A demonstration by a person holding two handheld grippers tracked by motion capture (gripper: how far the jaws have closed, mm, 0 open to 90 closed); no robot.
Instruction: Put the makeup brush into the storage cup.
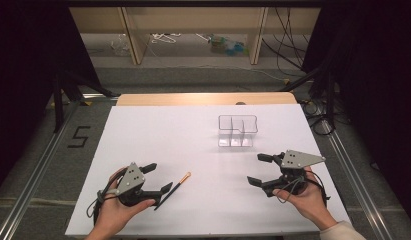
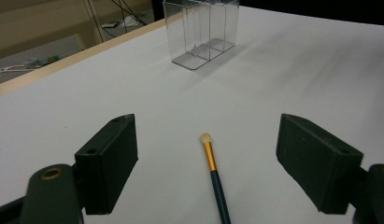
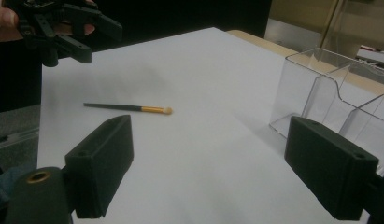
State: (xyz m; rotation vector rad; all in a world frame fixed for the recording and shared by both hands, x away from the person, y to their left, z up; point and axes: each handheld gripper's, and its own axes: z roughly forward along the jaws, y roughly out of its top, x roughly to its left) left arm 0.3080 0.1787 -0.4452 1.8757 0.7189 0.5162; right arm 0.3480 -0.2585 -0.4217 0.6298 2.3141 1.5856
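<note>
A thin makeup brush (image 1: 174, 190) with a dark handle, gold ferrule and pale tip lies on the white tabletop (image 1: 158, 130) at front left. My left gripper (image 1: 158, 178) hovers over its handle end, open, one finger on each side. In the left gripper view the brush (image 2: 214, 172) runs up between the wide jaws of the left gripper (image 2: 206, 144), untouched. A clear plastic organizer (image 1: 237, 131) with dividers stands upright at centre right, empty. My right gripper (image 1: 258, 169) is open in front of it, holding nothing. The right gripper view shows the brush (image 3: 133, 108), organizer (image 3: 330, 88) and left gripper (image 3: 98, 42).
A wooden table edge (image 1: 203, 98) shows beyond the white surface. Behind it are wooden shelf legs (image 1: 133, 35) and loose cables on the floor. A "5" (image 1: 79, 136) is marked on the floor at left. Metal rails (image 1: 38, 170) flank the table.
</note>
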